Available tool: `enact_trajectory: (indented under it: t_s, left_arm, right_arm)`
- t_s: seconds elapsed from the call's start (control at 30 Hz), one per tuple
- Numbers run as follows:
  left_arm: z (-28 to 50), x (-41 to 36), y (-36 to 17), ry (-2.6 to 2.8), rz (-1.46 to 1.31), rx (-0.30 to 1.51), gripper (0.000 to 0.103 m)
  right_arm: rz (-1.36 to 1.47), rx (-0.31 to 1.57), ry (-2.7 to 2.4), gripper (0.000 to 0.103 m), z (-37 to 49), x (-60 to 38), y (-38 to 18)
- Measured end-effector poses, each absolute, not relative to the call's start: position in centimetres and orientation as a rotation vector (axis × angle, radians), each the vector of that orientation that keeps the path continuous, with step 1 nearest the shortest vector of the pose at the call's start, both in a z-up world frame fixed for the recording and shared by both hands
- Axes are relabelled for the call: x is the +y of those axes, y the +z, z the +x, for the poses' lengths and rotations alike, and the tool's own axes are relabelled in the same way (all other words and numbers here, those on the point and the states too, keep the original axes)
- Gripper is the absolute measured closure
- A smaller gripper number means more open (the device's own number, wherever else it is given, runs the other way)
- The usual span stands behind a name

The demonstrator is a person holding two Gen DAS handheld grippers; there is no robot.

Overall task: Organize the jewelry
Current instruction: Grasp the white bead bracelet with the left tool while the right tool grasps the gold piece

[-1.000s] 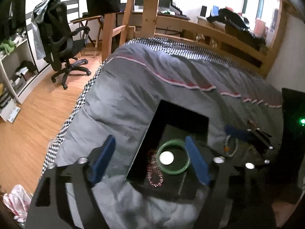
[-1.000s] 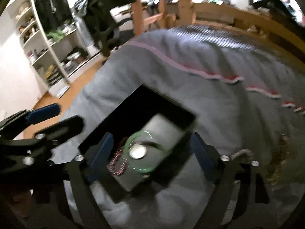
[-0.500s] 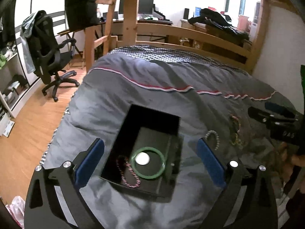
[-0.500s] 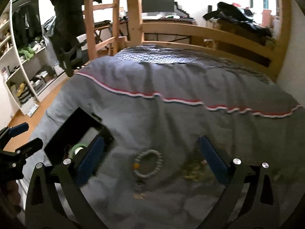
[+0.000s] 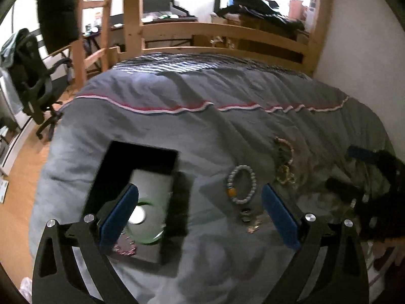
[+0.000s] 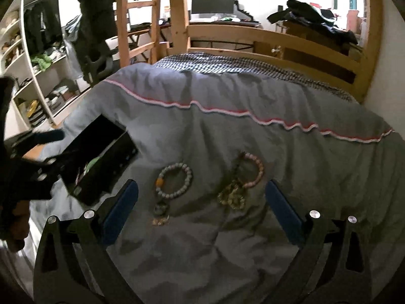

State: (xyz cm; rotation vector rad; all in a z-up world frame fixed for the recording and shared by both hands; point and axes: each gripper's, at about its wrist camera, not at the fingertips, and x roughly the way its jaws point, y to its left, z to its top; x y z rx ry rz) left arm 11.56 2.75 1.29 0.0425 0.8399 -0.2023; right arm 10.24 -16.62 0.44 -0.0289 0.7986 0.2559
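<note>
1. The black jewelry box (image 5: 131,192) lies open on the grey duvet (image 5: 202,126); inside are a green bangle (image 5: 149,238) and a pink beaded bracelet (image 5: 124,248).
2. Right of the box, apart from it, lies a pale beaded bracelet (image 6: 174,179) with one orange bead, and beside that a pink bracelet (image 6: 255,169) touching a gold chain (image 6: 231,195).
3. The left gripper (image 5: 198,217) hovers with jaws apart, empty.
4. The right gripper (image 6: 201,212) likewise has jaws apart, empty.

Left gripper (image 5: 200,214) gapes over black box (image 5: 141,162) and beaded bracelet (image 5: 241,185).
</note>
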Motion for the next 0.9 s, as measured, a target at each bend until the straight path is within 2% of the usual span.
enact_trajectory:
  t_s: [0.03, 0.1, 0.13, 0.17, 0.27, 0.33, 0.63, 0.77, 0.83, 0.9]
  left_arm:
    - [12.0, 2.2, 1.0, -0.209, 0.05, 0.842, 0.007]
    - [12.6, 1.3, 0.4, -0.229, 0.065, 0.852, 0.019]
    - [13.0, 0.8, 0.0, -0.242, 0.07, 0.863, 0.022]
    - [13.4, 0.4, -0.6, -0.255, 0.078, 0.875, 0.026]
    - [14.5, -0.9, -2.1, -0.271, 0.108, 0.891, 0.034]
    - [15.3, -1.4, -3.1, -0.278, 0.12, 0.91, 0.041]
    - [18.7, -2.7, -7.7, -0.238, 0.138, 0.971, 0.043]
    - [19.2, -3.0, -8.9, -0.237, 0.156, 0.987, 0.044]
    - [19.3, -3.5, -9.6, -0.25, 0.179, 1.0, 0.054]
    - [19.5, -3.9, -10.4, -0.246, 0.206, 1.023, 0.075]
  right_arm:
    - [-0.018, 0.807, 0.275, 0.004, 10.1, -16.5, -0.2]
    - [-0.002, 0.829, 0.315, 0.006, 10.1, -16.2, -1.6]
    - [-0.004, 0.84, 0.339, 0.011, 10.1, -16.0, -2.2]
    - [-0.012, 0.853, 0.359, 0.022, 10.1, -15.7, -2.8]
    - [-0.018, 0.901, 0.4, 0.04, 10.5, -15.2, -5.1]
    - [0.0, 0.935, 0.431, 0.047, 11.0, -14.9, -6.5]
    - [-0.02, 0.999, 0.514, 0.048, 12.3, -12.1, -10.8]
    - [-0.06, 1.043, 0.496, 0.059, 12.7, -11.4, -12.9]
    - [-0.064, 1.043, 0.489, 0.062, 12.7, -11.4, -12.9]
    - [-0.057, 1.044, 0.476, 0.069, 12.7, -11.6, -12.8]
